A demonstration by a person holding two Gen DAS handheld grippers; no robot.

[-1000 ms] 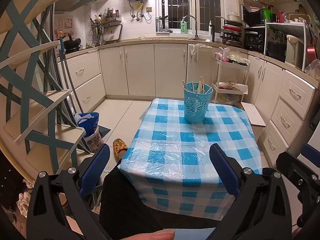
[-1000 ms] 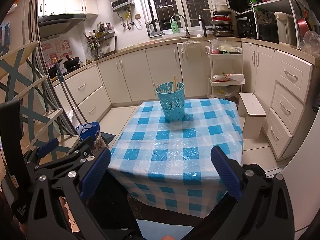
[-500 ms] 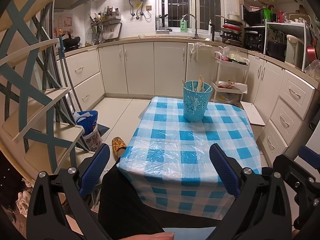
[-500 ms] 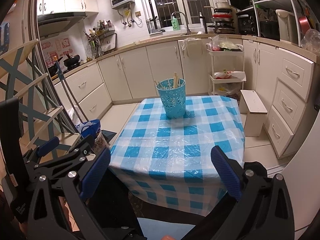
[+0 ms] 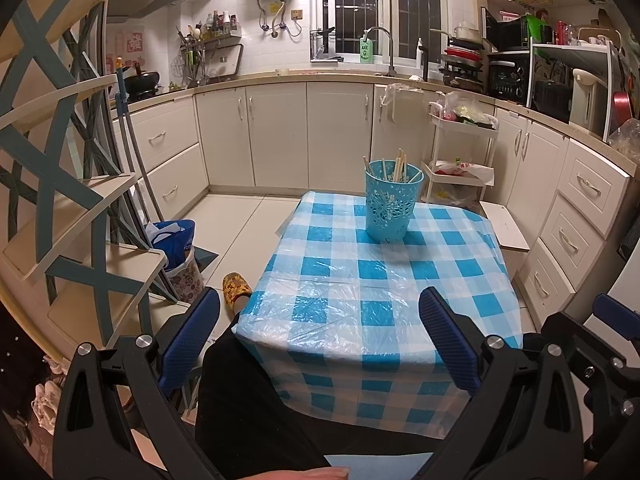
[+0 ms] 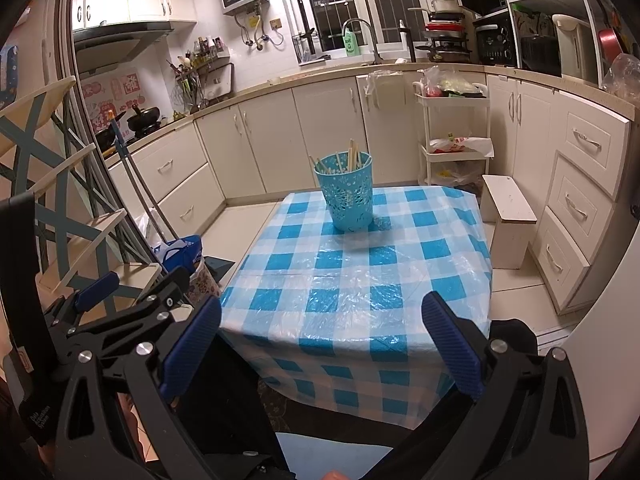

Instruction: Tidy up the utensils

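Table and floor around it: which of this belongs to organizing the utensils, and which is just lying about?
Job:
- blue holder on the checked table
- chopsticks standing in it
- left gripper, open
- right gripper, open

Lying about:
- white stool
- blue bag
- yellow slipper
- white trolley

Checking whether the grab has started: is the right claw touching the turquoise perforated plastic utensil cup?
Apart. The right wrist view shows the open right claw near the table's front edge, with checked tablecloth between it and the turquoise perforated plastic utensil cup.

One holder (image 5: 391, 200), several chopsticks (image 5: 398, 167)
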